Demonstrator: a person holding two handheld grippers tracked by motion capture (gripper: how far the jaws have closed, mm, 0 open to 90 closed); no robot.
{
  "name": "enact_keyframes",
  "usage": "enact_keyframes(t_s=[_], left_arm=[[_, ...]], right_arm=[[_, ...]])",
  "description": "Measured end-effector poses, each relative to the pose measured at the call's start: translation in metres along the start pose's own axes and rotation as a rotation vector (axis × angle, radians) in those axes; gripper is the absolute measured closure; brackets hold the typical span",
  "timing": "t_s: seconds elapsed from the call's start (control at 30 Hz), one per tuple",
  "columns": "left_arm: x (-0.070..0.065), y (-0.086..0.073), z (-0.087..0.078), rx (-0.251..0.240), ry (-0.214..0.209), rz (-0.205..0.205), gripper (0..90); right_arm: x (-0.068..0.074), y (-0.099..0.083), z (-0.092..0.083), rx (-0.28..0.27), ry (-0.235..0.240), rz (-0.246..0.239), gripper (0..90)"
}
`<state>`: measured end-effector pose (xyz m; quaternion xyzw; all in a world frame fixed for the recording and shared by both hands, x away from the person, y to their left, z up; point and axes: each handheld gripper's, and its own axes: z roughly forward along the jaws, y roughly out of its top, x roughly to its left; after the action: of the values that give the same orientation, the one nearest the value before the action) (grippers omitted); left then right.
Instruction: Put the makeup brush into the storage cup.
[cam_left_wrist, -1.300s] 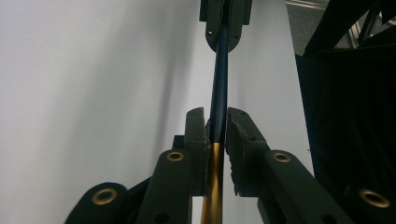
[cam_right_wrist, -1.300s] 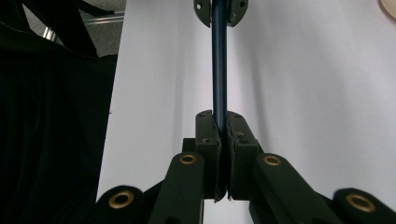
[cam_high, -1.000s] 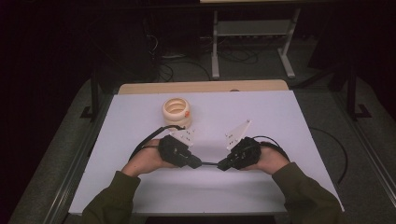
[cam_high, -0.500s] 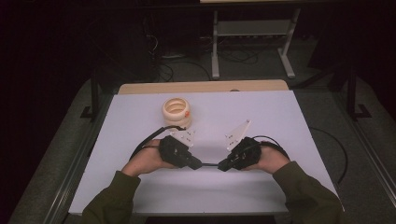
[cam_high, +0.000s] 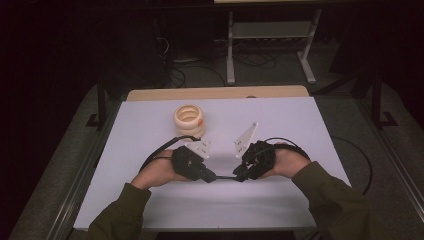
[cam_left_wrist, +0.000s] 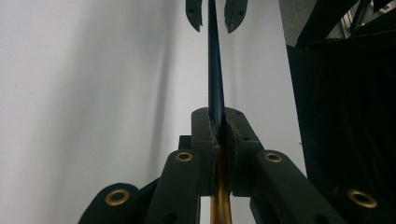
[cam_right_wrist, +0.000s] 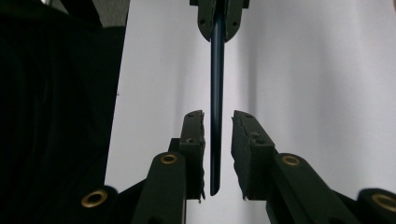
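A thin dark pen (cam_left_wrist: 215, 70) hangs level just above the white tabletop (cam_high: 320, 130), nearer the person than the cream ring stack (cam_high: 189, 119). It looks light, stiff and smooth, so it could slip; its ends are best to hold. The left hand-held gripper (cam_left_wrist: 219, 126) pinches one end. The right hand-held gripper (cam_right_wrist: 218, 122) has just been opening, its jaws spread beside the pen's other end without touching it. Both hands lie low, pointing at each other.

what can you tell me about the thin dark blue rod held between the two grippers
The thin dark blue rod looks slim, straight and smooth, with a brass-coloured section at one end. It spans level above the white table between both grippers. The left gripper is clamped on it; the right gripper's jaws have just been opening and stand apart from it, so its dark end hangs free between them.
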<state>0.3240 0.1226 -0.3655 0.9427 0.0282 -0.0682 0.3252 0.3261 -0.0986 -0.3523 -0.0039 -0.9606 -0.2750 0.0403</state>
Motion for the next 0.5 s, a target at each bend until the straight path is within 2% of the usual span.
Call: enact_keyframes(t_s=[0.3,0.5], left_arm=[[-0.001,0.001,0.0,0.005,0.0,-0.002,83.7],[-0.001,0.001,0.0,0.007,0.002,0.0,83.7]], right_arm=[[-0.002,0.027,0.006,0.116,0.028,-0.052,75.7],[-0.003,0.03,0.012,0.143,0.033,-0.05,76.7]])
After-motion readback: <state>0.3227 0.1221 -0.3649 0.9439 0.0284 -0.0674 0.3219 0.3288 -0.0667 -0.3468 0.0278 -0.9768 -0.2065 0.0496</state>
